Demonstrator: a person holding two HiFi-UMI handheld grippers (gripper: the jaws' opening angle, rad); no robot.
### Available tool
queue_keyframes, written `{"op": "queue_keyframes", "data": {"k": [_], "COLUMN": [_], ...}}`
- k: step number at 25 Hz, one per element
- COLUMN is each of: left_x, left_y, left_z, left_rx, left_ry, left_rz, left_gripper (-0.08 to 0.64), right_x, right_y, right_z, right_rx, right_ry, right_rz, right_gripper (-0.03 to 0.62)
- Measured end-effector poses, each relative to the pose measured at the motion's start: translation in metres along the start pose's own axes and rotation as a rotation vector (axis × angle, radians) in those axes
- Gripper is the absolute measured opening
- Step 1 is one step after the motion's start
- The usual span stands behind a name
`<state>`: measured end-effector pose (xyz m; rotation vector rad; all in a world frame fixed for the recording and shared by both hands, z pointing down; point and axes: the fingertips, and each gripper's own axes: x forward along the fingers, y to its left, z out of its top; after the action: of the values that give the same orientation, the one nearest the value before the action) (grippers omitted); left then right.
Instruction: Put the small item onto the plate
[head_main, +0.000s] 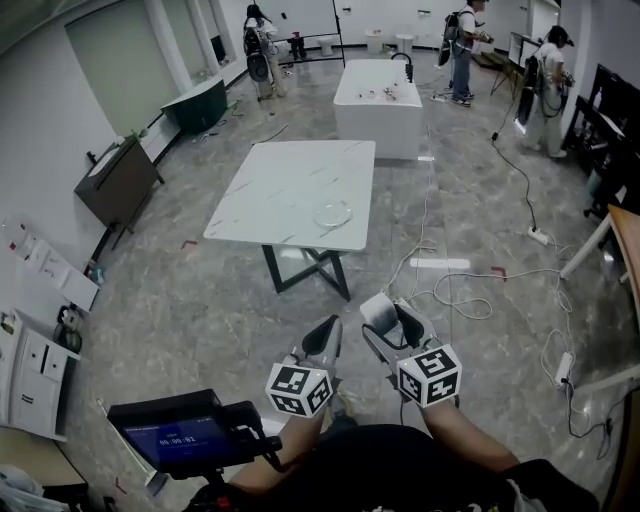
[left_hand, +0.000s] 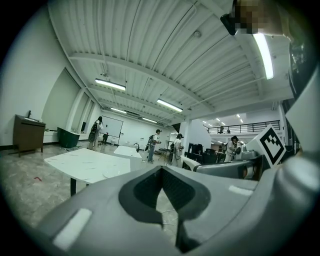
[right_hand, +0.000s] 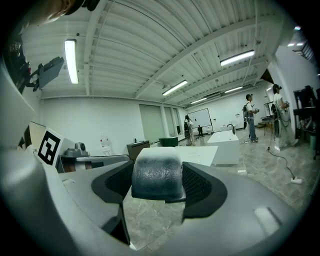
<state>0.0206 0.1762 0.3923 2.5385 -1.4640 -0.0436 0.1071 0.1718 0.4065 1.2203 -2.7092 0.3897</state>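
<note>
Big white marble table (head_main: 295, 190) stands well ahead of me on the grey floor (head_main: 200, 300). My left gripper (head_main: 328, 330) is raised in front of me, jaws pressed together, nothing in them. Just beside it, my right gripper (head_main: 392, 320) is clamped on the small item (right_hand: 156, 172), a frosted rounded block. It's well apart from the clear plate (head_main: 333, 213), which sits near the table's right edge.
</note>
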Motion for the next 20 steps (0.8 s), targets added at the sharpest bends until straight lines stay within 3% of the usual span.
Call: {"op": "queue_keyframes", "data": {"k": [10,20], "left_x": [0.022,0.035], "left_y": [0.084,0.134], "left_z": [0.011,0.015], "left_rx": [-0.015,0.006], "left_ry": [0.005,0.029], "left_rz": [-0.018,-0.088], "left_gripper": [0.000,0.000], "right_x": [0.083,0.137], "right_y": [0.006,0.011], "right_z": [0.009,0.009], "right_rx": [0.006,0.018], "right_ry": [0.021,0.026], "right_rz": [-0.042,-0.113], "right_gripper": [0.328,0.328]}}
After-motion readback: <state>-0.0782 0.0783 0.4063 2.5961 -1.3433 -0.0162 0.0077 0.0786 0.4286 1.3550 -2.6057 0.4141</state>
